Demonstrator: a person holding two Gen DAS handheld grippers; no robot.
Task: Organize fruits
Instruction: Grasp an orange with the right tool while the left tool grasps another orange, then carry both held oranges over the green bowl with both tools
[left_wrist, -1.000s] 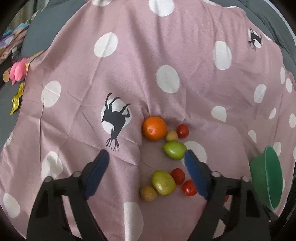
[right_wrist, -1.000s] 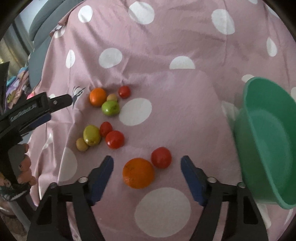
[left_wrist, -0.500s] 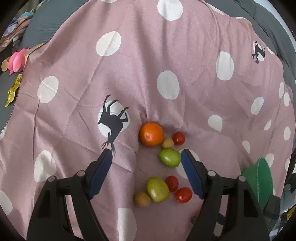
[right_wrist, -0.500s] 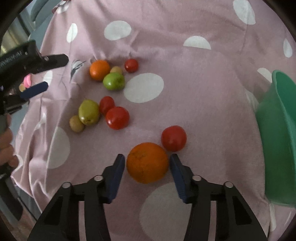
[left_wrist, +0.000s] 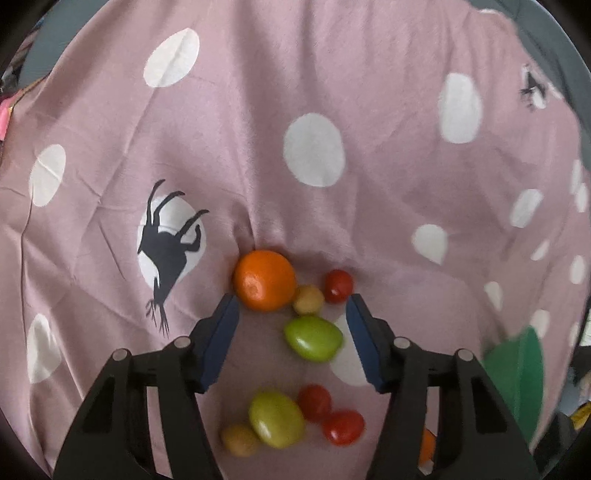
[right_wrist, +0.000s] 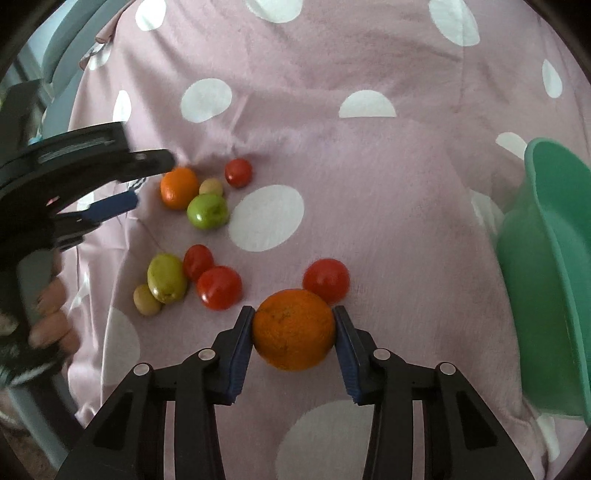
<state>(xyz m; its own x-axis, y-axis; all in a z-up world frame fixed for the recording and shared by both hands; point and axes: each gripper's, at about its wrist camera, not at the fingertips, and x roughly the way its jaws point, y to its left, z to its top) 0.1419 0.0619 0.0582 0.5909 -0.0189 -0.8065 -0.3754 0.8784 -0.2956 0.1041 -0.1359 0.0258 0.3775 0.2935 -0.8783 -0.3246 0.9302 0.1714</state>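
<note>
My right gripper (right_wrist: 293, 314) is shut on an orange (right_wrist: 293, 329) that rests on the pink spotted cloth (right_wrist: 332, 147); a red tomato (right_wrist: 326, 279) touches the orange's far side. My left gripper (left_wrist: 290, 301) is open, low over a green fruit (left_wrist: 313, 338), with a second orange (left_wrist: 264, 280), a small tan fruit (left_wrist: 308, 299) and a small tomato (left_wrist: 338, 285) just beyond its fingertips. Nearer the left camera lie another green fruit (left_wrist: 276, 419), tomatoes (left_wrist: 343, 427) and a tan fruit (left_wrist: 239, 439). The left gripper also shows in the right wrist view (right_wrist: 144, 181).
A green plastic bowl (right_wrist: 546, 273) stands tilted at the right edge of the cloth; it shows in the left wrist view (left_wrist: 517, 373) too. The person's hand (right_wrist: 51, 317) holds the left gripper. Grey cushions border the cloth at the back.
My right gripper moved forward and closed on the near orange. My left gripper came down and forward over the far fruit cluster, its jaws narrower but still open.
</note>
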